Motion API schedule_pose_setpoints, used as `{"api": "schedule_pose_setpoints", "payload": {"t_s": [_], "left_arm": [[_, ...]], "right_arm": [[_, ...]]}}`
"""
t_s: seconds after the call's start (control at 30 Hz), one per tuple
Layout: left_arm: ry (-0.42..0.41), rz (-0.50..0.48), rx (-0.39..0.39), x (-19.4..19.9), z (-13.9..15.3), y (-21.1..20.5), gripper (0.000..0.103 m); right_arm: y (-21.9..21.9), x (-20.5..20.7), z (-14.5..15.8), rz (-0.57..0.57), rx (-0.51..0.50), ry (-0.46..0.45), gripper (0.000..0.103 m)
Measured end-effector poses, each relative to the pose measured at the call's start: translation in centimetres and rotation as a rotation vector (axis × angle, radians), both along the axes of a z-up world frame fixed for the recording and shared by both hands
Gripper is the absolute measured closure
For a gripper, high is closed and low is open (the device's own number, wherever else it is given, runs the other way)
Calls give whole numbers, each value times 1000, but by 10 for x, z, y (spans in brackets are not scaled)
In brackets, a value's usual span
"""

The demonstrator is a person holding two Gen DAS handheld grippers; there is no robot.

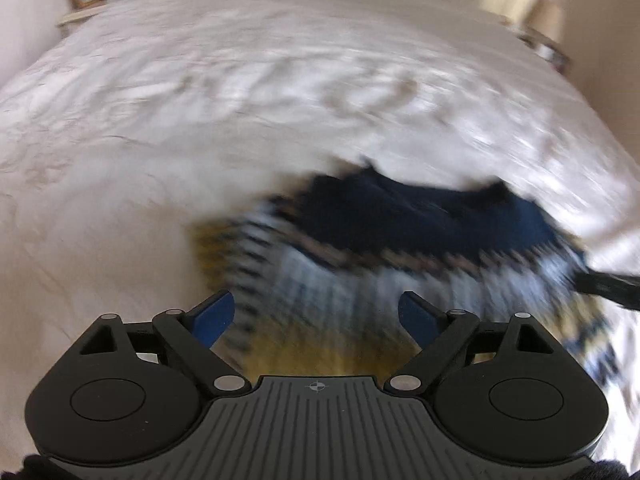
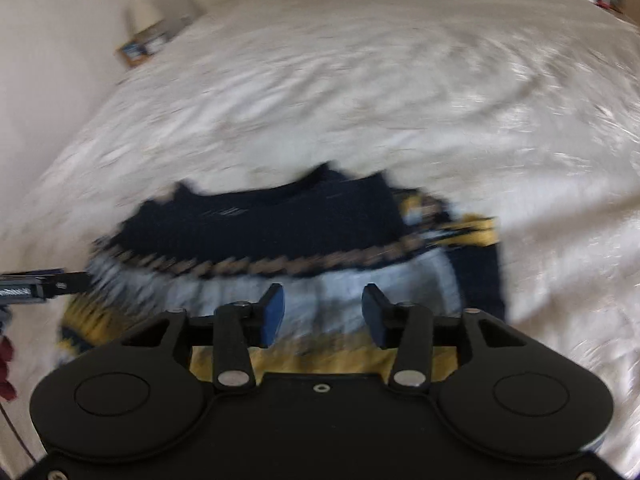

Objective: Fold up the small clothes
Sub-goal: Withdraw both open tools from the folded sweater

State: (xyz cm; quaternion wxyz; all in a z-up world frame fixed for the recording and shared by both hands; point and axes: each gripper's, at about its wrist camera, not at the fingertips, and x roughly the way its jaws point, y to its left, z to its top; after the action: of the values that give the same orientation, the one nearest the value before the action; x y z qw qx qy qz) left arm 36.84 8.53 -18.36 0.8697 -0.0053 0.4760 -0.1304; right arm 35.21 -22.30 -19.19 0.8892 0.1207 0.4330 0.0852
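Sweater lies on bed, navy top, tan zigzag band, pale blue/white and yellow below; blurred. L gripper wide apart, R gripper narrower gap, both over sweater, holding nothing.

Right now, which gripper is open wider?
The left gripper: its blue pads stand far apart over the navy, yellow and white knitted sweater. The right gripper shows a narrower gap.

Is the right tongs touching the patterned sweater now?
Cannot tell. In the right wrist view the right tongs stand open over the sweater, nothing between the fingers, but motion blur hides any contact or gap.
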Motion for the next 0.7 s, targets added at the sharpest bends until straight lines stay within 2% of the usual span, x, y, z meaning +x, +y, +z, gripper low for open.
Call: {"api": "schedule_pose_setpoints", "payload": {"t_s": [0.17,0.27,0.33,0.4,0.53,0.7], "left_arm": [[53,-137,71,-52,-17,-30,13],[93,-139,137,-66,-36,-28,13],[112,-125,187,-71,-49,-18,12],[131,-113,172,-71,-56,-5,12],[130,-104,160,-71,-50,7,12],[181,0,134,-72,-51,40,12]], "right_arm": [[46,-34,-6,148,-9,28,44],[63,-49,-19,187,-36,84,41],[67,-58,-31,196,-109,122,38],[64,-64,-39,187,-175,146,38],[49,-71,-38,111,-237,173,29],[25,-87,-19,-2,-191,165,29]]}}
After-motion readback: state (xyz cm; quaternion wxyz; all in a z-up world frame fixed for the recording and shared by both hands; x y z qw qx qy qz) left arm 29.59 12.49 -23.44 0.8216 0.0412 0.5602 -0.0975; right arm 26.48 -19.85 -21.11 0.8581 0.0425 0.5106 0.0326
